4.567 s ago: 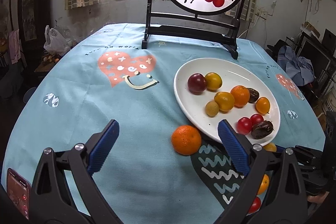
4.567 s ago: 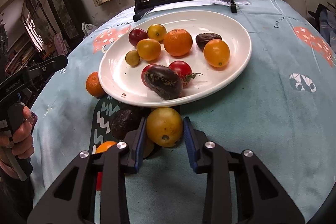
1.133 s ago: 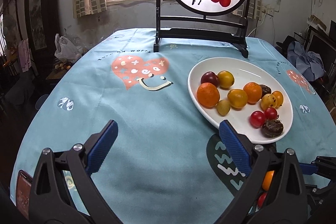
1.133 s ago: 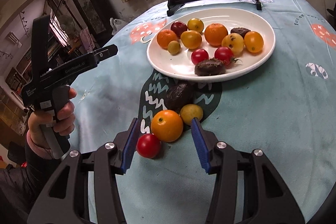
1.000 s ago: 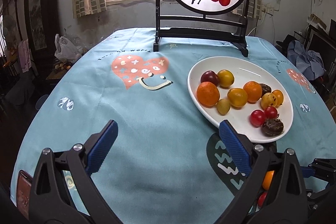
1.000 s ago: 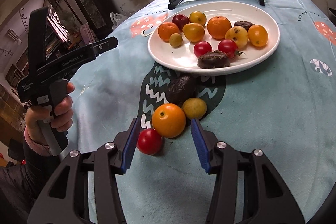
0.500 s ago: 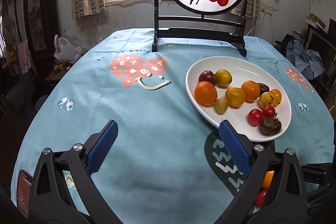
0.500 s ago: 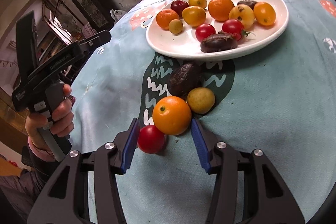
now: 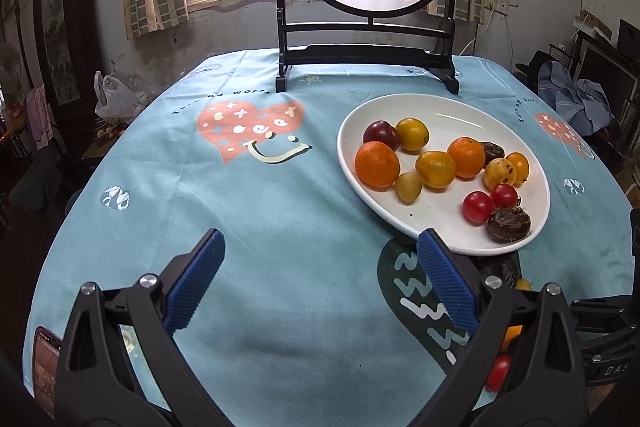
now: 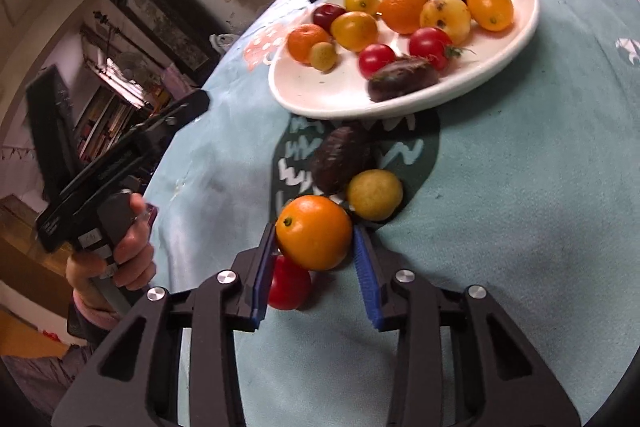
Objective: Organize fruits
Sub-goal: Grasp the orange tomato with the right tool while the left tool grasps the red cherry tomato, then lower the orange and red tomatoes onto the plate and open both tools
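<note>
My right gripper (image 10: 314,247) is pinching the orange (image 10: 314,233) between its blue pads, and the fruit looks just lifted off the tablecloth (image 10: 520,187). What the next move turns on is where the white plate (image 10: 524,27) lies from here: straight ahead and slightly right along the fingers, with a dark wrinkled fruit (image 10: 340,159) and a small yellow fruit (image 10: 374,195) on the cloth between the orange and the plate's near rim. I judge I must carry it up and over them. A red tomato (image 10: 288,287) sits just below the left pad. The orange is round, so it has no long axis to line up. My left gripper (image 9: 320,279) is spread wide and empty, over bare cloth to the plate's left, so the right hand is the nearer one.
</note>
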### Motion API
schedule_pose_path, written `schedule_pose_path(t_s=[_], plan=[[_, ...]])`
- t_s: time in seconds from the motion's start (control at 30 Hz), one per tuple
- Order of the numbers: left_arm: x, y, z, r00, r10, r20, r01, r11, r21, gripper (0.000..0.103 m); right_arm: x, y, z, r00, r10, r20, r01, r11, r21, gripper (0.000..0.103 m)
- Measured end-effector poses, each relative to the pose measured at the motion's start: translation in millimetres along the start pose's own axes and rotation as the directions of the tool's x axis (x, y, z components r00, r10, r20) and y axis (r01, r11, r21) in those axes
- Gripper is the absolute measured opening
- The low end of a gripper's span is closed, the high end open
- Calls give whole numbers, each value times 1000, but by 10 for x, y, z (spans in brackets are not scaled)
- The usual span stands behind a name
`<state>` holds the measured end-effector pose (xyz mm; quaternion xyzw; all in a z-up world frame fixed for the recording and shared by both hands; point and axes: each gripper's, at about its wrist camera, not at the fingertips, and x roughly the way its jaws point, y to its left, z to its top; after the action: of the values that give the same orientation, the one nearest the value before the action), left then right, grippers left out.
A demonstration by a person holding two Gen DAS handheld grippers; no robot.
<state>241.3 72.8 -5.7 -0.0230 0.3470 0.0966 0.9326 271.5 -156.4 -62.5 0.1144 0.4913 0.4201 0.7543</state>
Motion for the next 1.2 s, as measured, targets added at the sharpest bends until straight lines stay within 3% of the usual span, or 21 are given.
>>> schedule_pose_path(t_s=[0.1, 0.2, 0.27, 0.33, 0.5, 0.57, 0.7, 0.77, 1.03, 1.2], plan=[[25, -66, -43, 999, -34, -30, 34, 999, 16, 99, -237, 42, 39, 993, 63, 98, -61, 998, -17, 39], [46, -232, -122, 990, -117, -76, 122, 990, 64, 99, -489, 16, 69, 974, -17, 225, 21, 1000, -16, 39], [29, -399, -203, 967, -222, -125, 236, 965, 115, 98, -609, -27, 75, 954, -99, 284, 101, 995, 6, 39], [-11, -564, -298, 938, -306, -165, 332, 929, 163, 97, -667, -80, 82, 943, -131, 304, 128, 991, 31, 39], [-111, -839, -525, 895, -388, -221, 439, 854, 280, 78, -661, -180, 98, 949, -129, 288, 114, 991, 66, 39], [-107, -896, -581, 884, -398, -244, 460, 835, 302, 73, -633, -184, 89, 951, -134, 280, 122, 991, 61, 38], [-39, -937, -621, 881, -386, -272, 461, 830, 315, 65, -607, -182, 85, 954, -138, 268, 127, 990, 59, 38], [-17, -941, -639, 872, -393, -291, 474, 824, 309, 52, -605, -182, 87, 954, -137, 266, 125, 990, 62, 38], [10, -1015, -717, 861, -394, -322, 493, 803, 335, 51, -591, -175, 101, 955, -142, 261, 130, 990, 61, 38], [3, -1055, -759, 850, -407, -334, 512, 785, 348, 39, -586, -189, 98, 954, -148, 259, 136, 989, 64, 38]])
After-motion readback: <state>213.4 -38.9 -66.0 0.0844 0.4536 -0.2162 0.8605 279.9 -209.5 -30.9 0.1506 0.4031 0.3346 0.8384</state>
